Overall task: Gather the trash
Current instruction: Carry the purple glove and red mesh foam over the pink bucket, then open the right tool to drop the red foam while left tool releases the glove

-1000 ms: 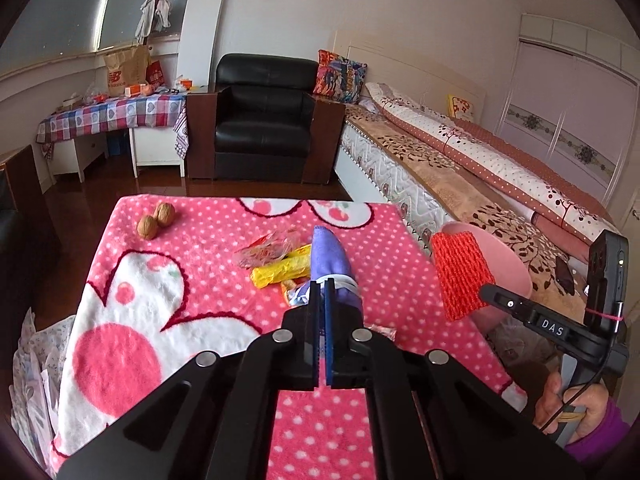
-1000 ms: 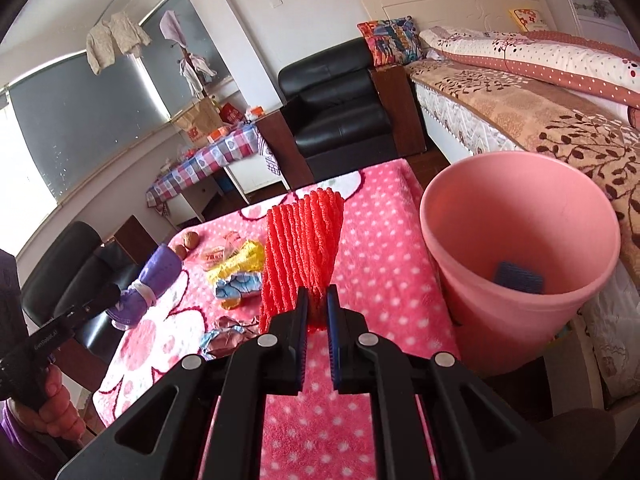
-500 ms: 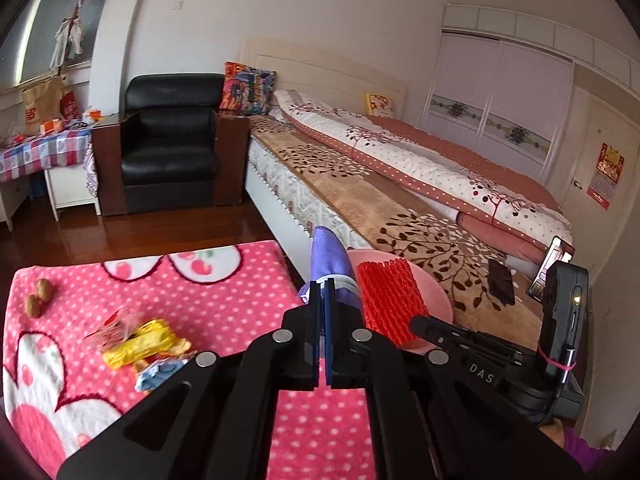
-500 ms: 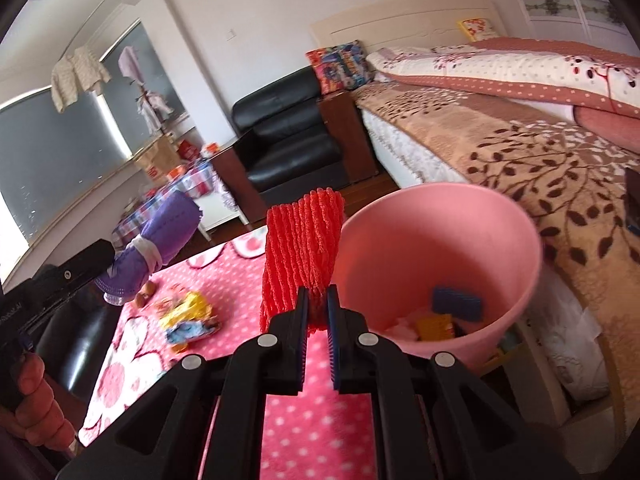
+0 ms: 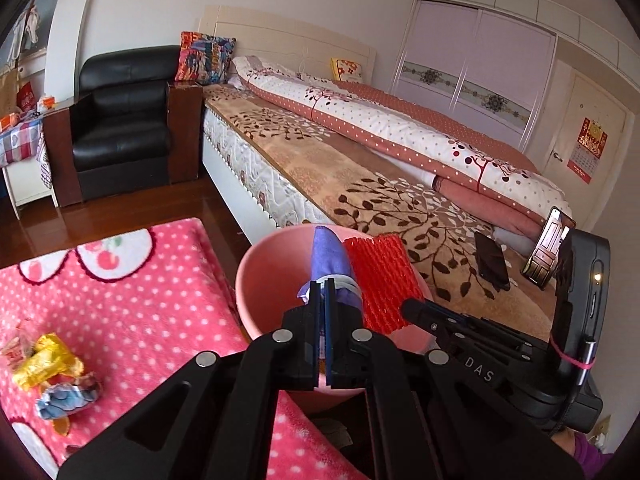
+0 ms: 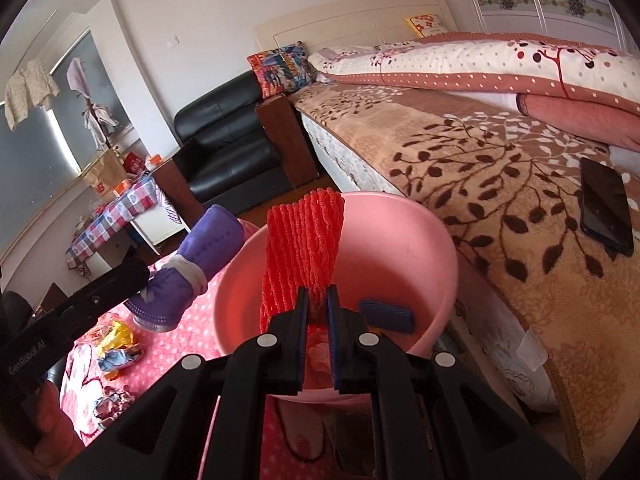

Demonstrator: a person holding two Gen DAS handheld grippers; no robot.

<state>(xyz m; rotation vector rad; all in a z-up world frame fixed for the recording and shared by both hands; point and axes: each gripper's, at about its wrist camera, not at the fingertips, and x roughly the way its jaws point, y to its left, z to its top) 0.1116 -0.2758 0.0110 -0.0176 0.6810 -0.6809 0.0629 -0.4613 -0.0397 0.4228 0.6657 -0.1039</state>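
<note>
My left gripper (image 5: 323,286) is shut on a rolled purple cloth bundle (image 5: 331,264) with a white band, held over the pink bin (image 5: 256,284). The same purple bundle (image 6: 200,256) shows at the left of the right wrist view, beside the bin's rim. My right gripper (image 6: 318,294) is shut on a red foam net sleeve (image 6: 304,248) that stands up above the pink bin (image 6: 436,264). In the left wrist view the red net (image 5: 380,276) sits just right of the purple bundle. A blue sponge (image 6: 386,314) and other scraps lie inside the bin.
Yellow and blue wrappers (image 5: 48,372) lie on the pink dotted table cover (image 5: 140,304). A bed (image 5: 360,168) with a dark phone (image 6: 606,210) runs along the right. A black armchair (image 5: 120,120) stands behind. A hand (image 6: 52,420) grips the left tool.
Both grippers swung right from over the table to above the pink bin, carrying the purple bundle and the red net. The wrappers now lie far left.
</note>
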